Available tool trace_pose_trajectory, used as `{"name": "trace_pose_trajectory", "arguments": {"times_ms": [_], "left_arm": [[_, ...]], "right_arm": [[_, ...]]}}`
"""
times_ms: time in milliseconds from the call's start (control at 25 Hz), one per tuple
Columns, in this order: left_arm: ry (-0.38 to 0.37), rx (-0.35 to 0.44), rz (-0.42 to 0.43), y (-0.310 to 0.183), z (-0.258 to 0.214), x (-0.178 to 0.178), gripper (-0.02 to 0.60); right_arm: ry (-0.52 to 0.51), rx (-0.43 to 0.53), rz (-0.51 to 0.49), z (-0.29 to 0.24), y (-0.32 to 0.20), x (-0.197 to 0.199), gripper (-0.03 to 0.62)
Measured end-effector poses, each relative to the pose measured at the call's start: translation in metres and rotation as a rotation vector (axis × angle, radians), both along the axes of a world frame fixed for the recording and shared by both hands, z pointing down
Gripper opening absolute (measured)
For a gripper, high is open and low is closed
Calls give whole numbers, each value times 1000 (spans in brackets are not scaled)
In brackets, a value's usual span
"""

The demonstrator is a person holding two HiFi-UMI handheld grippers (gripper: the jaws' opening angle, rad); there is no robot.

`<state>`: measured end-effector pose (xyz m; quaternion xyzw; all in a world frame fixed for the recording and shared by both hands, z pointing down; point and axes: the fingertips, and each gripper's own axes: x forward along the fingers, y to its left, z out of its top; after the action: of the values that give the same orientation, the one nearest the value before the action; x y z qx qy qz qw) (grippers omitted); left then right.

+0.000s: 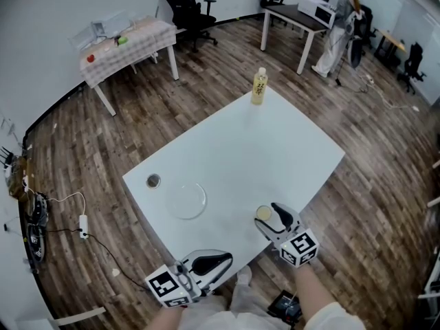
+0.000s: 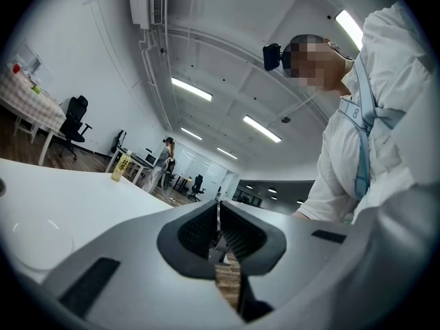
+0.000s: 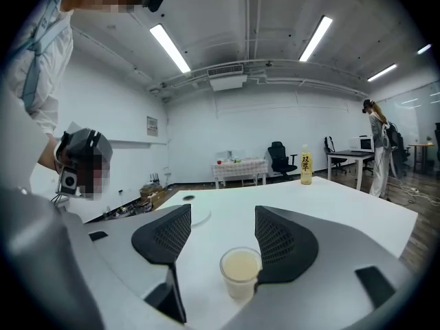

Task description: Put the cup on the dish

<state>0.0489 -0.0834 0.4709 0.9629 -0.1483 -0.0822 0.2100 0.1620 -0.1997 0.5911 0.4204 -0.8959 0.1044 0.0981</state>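
**Right claw standing wide around the cup, dish waiting to its left**

Your right claw (image 1: 270, 218) is hovering low over the near edge of the white worktop (image 1: 275, 150), and its jaws are standing wide apart. The cup (image 1: 264, 213) is sitting upright on the worktop between them. In the right gripper view the cup (image 3: 240, 272) is showing clear plastic and a pale creamy fill. It is standing close against the right-hand jaw, with open space between it and the left-hand one. The right claw (image 3: 221, 227) is not pressing on it from both sides, so nothing is being held.

The dish (image 1: 203, 194), a clear round plate, is lying flat on the worktop to the left of the cup, apart from it. From the right gripper view, the dish (image 3: 200, 216) is peeking out beyond the left-hand jaw. A small dark round thing (image 1: 153, 181) is lying just left of the dish and slightly farther off.

Your left claw (image 1: 221, 260) is hanging at the near edge of the worktop, off to the left of the cup. In the left gripper view you are seeing the left claw (image 2: 218, 229) with its jaws drawn together to a thin slit, and nothing is between them.

A yellow bottle (image 1: 259, 86) is standing upright at the far corner of the worktop, well apart from everything else.
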Motion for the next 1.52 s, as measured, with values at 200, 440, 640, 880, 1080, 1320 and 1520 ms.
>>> {"name": "trace_pose_trajectory", "arguments": {"times_ms": [200, 440, 640, 880, 1080, 1320, 1520], "left_arm": [[-8, -10, 20, 4, 7, 1, 3], [-10, -18, 21, -1, 6, 4, 3], [-8, -20, 22, -2, 5, 9, 3], [-5, -19, 18, -4, 5, 9, 3], [-6, -18, 13, -4, 6, 9, 4], [-17, -26, 17, -2, 13, 5, 3], [-10, -17, 8, -3, 8, 5, 4]], "right_arm": [[28, -19, 20, 19, -5, 4, 301], [77, -58, 12, 43, -10, 3, 316], [105, -81, 27, 58, -12, 7, 316], [153, -125, 28, 79, -13, 11, 316], [165, -138, 21, 86, -11, 12, 314], [164, -139, 27, 87, -14, 14, 284], [176, -158, 25, 89, -14, 14, 281]]}}
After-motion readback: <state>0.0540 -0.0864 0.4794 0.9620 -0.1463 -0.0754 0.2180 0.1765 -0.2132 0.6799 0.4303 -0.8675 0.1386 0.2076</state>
